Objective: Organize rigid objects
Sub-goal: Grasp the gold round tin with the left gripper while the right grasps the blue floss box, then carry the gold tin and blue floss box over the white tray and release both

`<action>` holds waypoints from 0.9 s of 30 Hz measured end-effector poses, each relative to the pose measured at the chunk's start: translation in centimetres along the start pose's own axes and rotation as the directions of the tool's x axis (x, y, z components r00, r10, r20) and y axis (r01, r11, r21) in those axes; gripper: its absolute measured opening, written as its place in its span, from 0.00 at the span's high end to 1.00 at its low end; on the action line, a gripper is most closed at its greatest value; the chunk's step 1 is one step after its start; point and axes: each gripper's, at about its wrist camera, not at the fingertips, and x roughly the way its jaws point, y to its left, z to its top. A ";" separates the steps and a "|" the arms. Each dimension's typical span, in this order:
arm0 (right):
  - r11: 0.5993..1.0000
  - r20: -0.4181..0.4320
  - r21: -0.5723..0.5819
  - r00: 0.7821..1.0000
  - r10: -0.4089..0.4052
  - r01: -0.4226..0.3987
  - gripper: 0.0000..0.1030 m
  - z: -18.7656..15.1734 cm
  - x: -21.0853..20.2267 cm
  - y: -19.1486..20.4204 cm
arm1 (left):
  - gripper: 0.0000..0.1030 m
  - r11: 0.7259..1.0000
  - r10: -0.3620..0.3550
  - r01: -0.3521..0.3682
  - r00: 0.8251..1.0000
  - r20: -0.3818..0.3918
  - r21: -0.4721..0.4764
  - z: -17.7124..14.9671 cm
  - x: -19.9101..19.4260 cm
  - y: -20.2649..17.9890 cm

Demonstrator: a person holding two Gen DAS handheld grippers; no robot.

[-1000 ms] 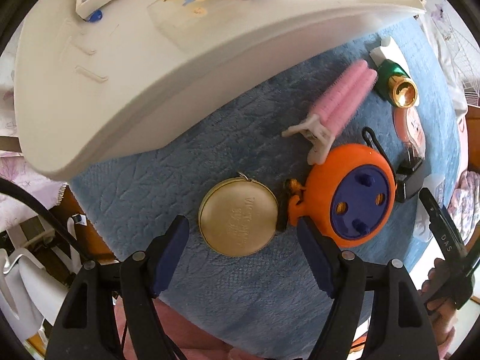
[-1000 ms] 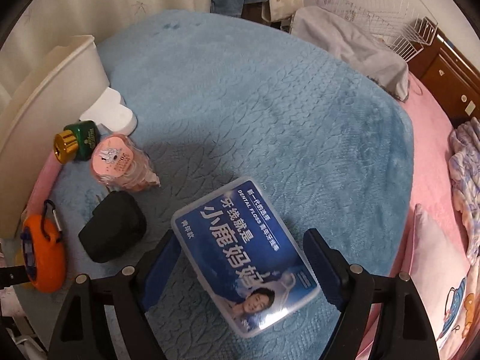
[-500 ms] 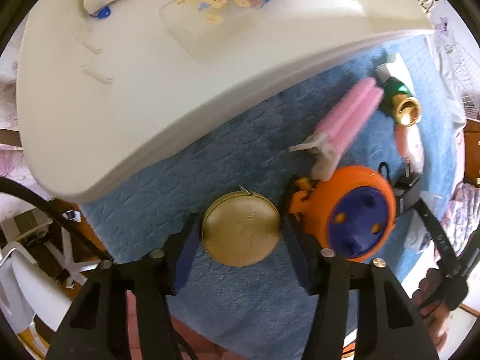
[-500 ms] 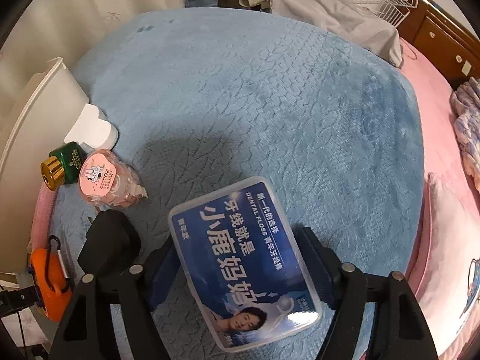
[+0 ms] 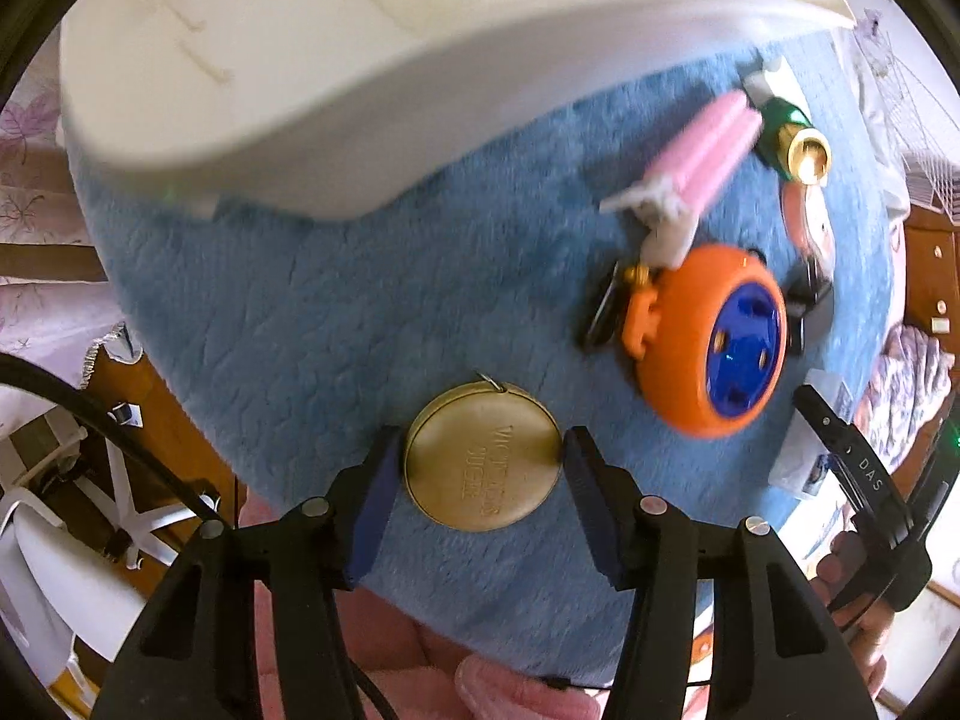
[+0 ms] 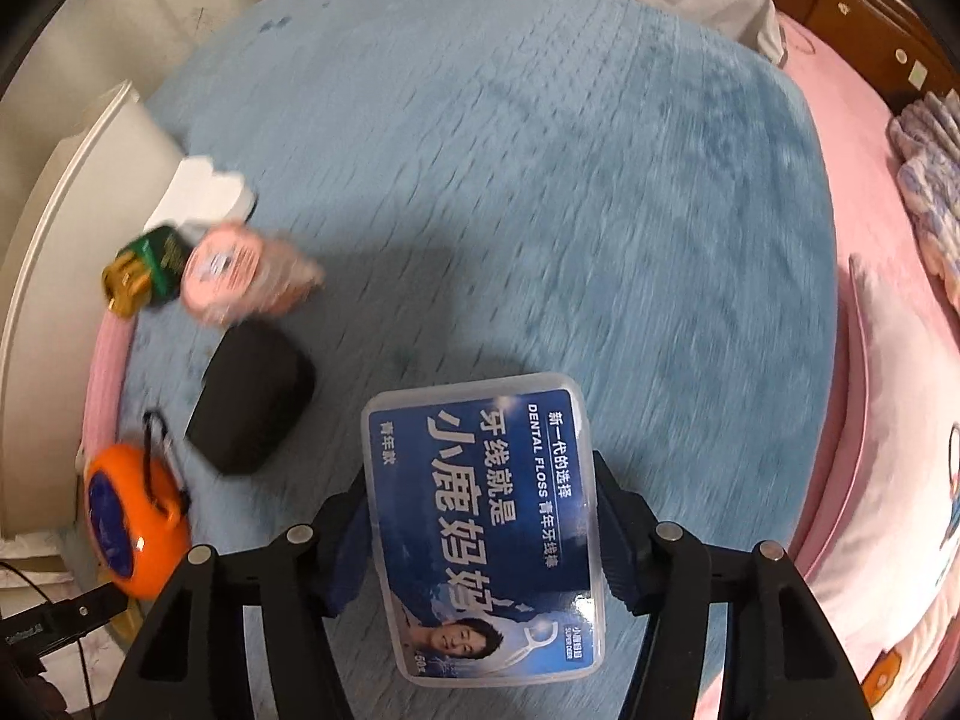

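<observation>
My left gripper (image 5: 480,468) is shut on a round gold tin (image 5: 483,456) and holds it over the blue blanket (image 5: 336,312). My right gripper (image 6: 480,534) is shut on a blue dental floss box (image 6: 486,522), its pads on the box's two long sides. A white storage bin (image 5: 312,96) lies ahead of the left gripper, with small items inside near the top edge. An orange and blue reel (image 5: 714,342) sits right of the tin and also shows in the right wrist view (image 6: 129,525).
On the blanket lie a pink hair roller (image 5: 702,150), a green and gold bottle (image 5: 792,138), a pink capped jar (image 6: 234,270), a black adapter (image 6: 252,396) and a white block (image 6: 204,195). A pink bed cover (image 6: 852,480) borders the blanket.
Both grippers have closed, the left onto the gold tin and the right onto the floss box. The tin has come away from the orange reel, and both views have shifted with motion blur.
</observation>
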 end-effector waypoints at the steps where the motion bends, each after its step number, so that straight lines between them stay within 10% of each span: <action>1: 1.000 -0.012 0.011 1.000 0.012 -0.012 0.39 -0.5 -0.1 0.1 | 0.44 1.000 -0.005 0.005 1.000 -0.013 0.001 -0.3 0.1 0.2; 10: 0.980 -0.126 0.153 0.980 0.151 -0.131 0.39 -5.7 -0.8 1.3 | 0.44 0.998 -0.055 0.053 0.993 -0.101 -0.015 -2.6 1.2 2.3; 19: 0.884 -0.220 0.377 0.900 0.377 -0.278 0.39 -11.5 -1.1 1.3 | 0.44 0.996 -0.091 0.091 0.982 -0.163 -0.009 -4.8 0.5 1.7; 27: 0.858 -0.217 0.412 0.881 0.420 -0.307 0.39 -13.2 -2.6 1.7 | 0.44 0.977 -0.109 0.136 0.980 -0.165 0.164 -5.8 -2.2 -2.2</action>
